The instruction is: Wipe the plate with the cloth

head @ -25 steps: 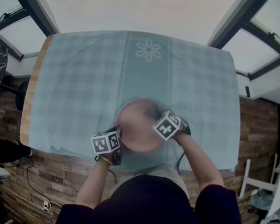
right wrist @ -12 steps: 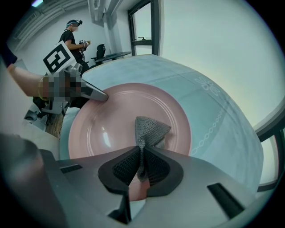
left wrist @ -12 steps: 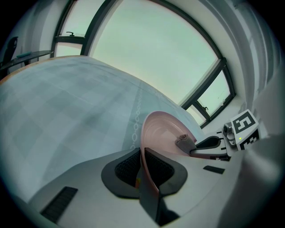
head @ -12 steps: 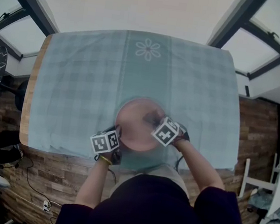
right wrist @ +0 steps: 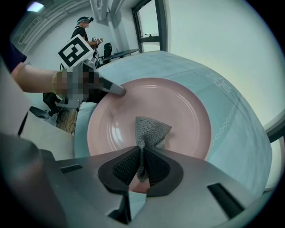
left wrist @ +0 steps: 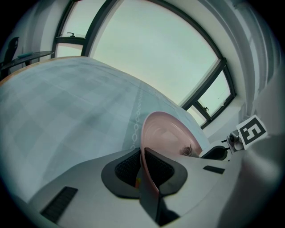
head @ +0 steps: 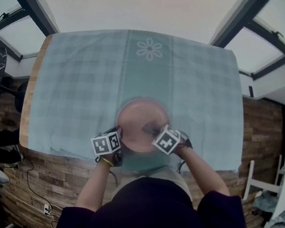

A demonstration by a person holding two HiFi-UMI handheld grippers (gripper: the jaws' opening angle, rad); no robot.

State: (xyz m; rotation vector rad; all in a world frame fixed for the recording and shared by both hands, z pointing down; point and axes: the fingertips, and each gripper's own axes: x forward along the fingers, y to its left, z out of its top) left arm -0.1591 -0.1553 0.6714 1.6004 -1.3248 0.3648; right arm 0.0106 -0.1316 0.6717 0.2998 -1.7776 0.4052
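The left gripper [left wrist: 141,174] clenched the pink plate's [right wrist: 151,111] rim; the right gripper [right wrist: 141,165] pinched a grey cloth [right wrist: 150,130] against it.

It looks like an office-like workroom. A table under a pale teal checked tablecloth [head: 85,77] fills the centre. Dark-framed glazed panels [head: 280,35] stand at 2 and 10 o'clock, and brown plank flooring [head: 22,199] shows at 7 o'clock. In the right gripper view a person [right wrist: 82,27] stands at 11 o'clock.

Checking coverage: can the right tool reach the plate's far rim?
Probably yes: the right tool holds the cloth over the plate, nothing lies across it; the left tool clamps only the near-left rim.
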